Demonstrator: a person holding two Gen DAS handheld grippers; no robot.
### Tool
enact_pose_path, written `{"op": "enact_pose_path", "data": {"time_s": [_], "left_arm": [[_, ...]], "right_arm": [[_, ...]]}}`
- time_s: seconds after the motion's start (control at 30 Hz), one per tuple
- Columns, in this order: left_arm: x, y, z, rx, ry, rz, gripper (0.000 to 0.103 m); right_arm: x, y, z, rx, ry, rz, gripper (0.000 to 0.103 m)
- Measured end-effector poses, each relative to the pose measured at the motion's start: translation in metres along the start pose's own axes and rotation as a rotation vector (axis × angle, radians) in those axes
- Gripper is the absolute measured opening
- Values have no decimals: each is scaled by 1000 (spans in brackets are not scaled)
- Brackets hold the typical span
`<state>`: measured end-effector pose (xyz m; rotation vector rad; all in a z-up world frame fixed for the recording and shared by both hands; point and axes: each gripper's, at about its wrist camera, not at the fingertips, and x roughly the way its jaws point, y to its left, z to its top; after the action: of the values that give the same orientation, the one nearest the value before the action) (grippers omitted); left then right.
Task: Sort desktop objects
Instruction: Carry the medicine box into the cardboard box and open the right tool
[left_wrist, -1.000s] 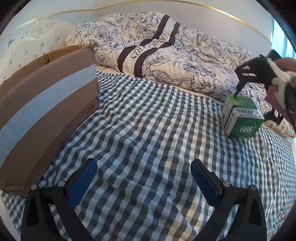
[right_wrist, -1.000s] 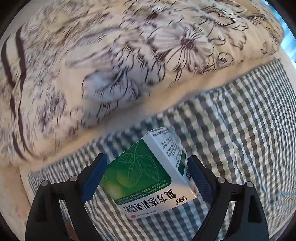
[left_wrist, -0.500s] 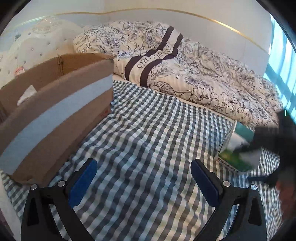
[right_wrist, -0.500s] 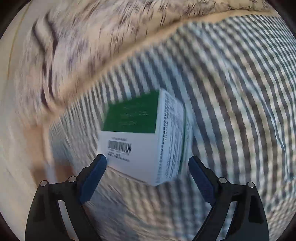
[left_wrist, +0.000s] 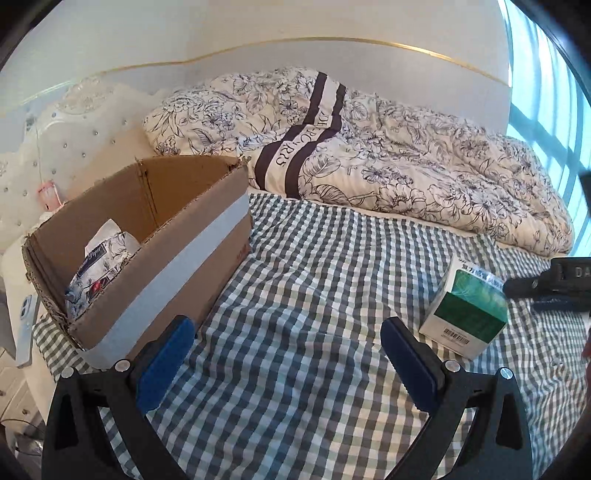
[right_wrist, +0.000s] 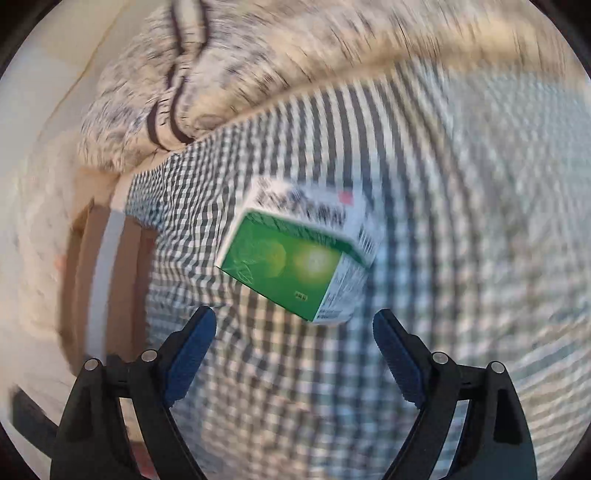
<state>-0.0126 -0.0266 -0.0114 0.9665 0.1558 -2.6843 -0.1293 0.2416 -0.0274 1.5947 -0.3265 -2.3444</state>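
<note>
At the far left of the left wrist view, the cardboard box (left_wrist: 147, 254) is sitting on the checked bedsheet (left_wrist: 303, 295) with its top open, and a floral-wrapped packet (left_wrist: 98, 266) is already lying inside, so it is probably serving as the bin for sorted things. Over bare sheet near the middle, the left gripper (left_wrist: 282, 360) is hanging with its fingers (left_wrist: 164, 356) spread wide and nothing between them, seemingly waiting its turn. Further right, the green medicine carton (left_wrist: 467, 314) is resting on the sheet, well apart from the box. In the blurred right wrist view, the right gripper (right_wrist: 291, 350) is pointing at the carton (right_wrist: 295, 258), its fingers (right_wrist: 190, 350) parted and not touching it, likely lining up a grasp to carry it over.
</note>
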Motion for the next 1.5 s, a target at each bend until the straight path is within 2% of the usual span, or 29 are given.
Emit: {"op": "enact_pose_path", "data": {"time_s": [0.07,0.17,0.27,0.37,0.43,0.53,0.63,0.8,0.9,0.97,1.0,1.13,1.2,1.3,1.5], "left_arm": [[-2,-2,0,5,1,-7,103],[-3,-5,-3,24,3,-8,103],[0,-7,-5,43,11,-9,103],[5,-6,-7,49,26,-1,103],[11,-6,-8,50,56,6,103],[18,-9,-10,58,79,34,103],[26,-14,-14,76,89,42,103],[40,-19,-23,95,123,52,103],[43,-19,-27,105,129,38,103],[41,-20,-28,112,120,17,103],[40,-21,-28,116,122,16,103],[29,-22,-22,117,122,13,103],[18,-18,-15,116,112,17,103],[-5,-8,-1,106,72,34,103],[-46,32,27,99,15,51,103]], "right_arm": [[-15,22,12,-215,-55,-74,87],[-11,42,34,-469,6,-104,89],[6,46,55,-554,131,-160,89],[18,59,52,-702,238,-184,89],[24,68,45,-800,259,-227,89],[34,78,37,-913,285,-248,89],[57,77,39,-984,314,-294,89],[104,56,48,-915,376,-289,89],[128,40,47,-816,375,-302,89],[130,32,43,-722,333,-323,89],[125,32,41,-688,302,-329,85],[90,39,22,-604,213,-304,81],[72,44,9,-557,224,-280,81],[47,58,-6,-564,242,-230,81],[-11,114,-19,-528,152,-160,81]]}}
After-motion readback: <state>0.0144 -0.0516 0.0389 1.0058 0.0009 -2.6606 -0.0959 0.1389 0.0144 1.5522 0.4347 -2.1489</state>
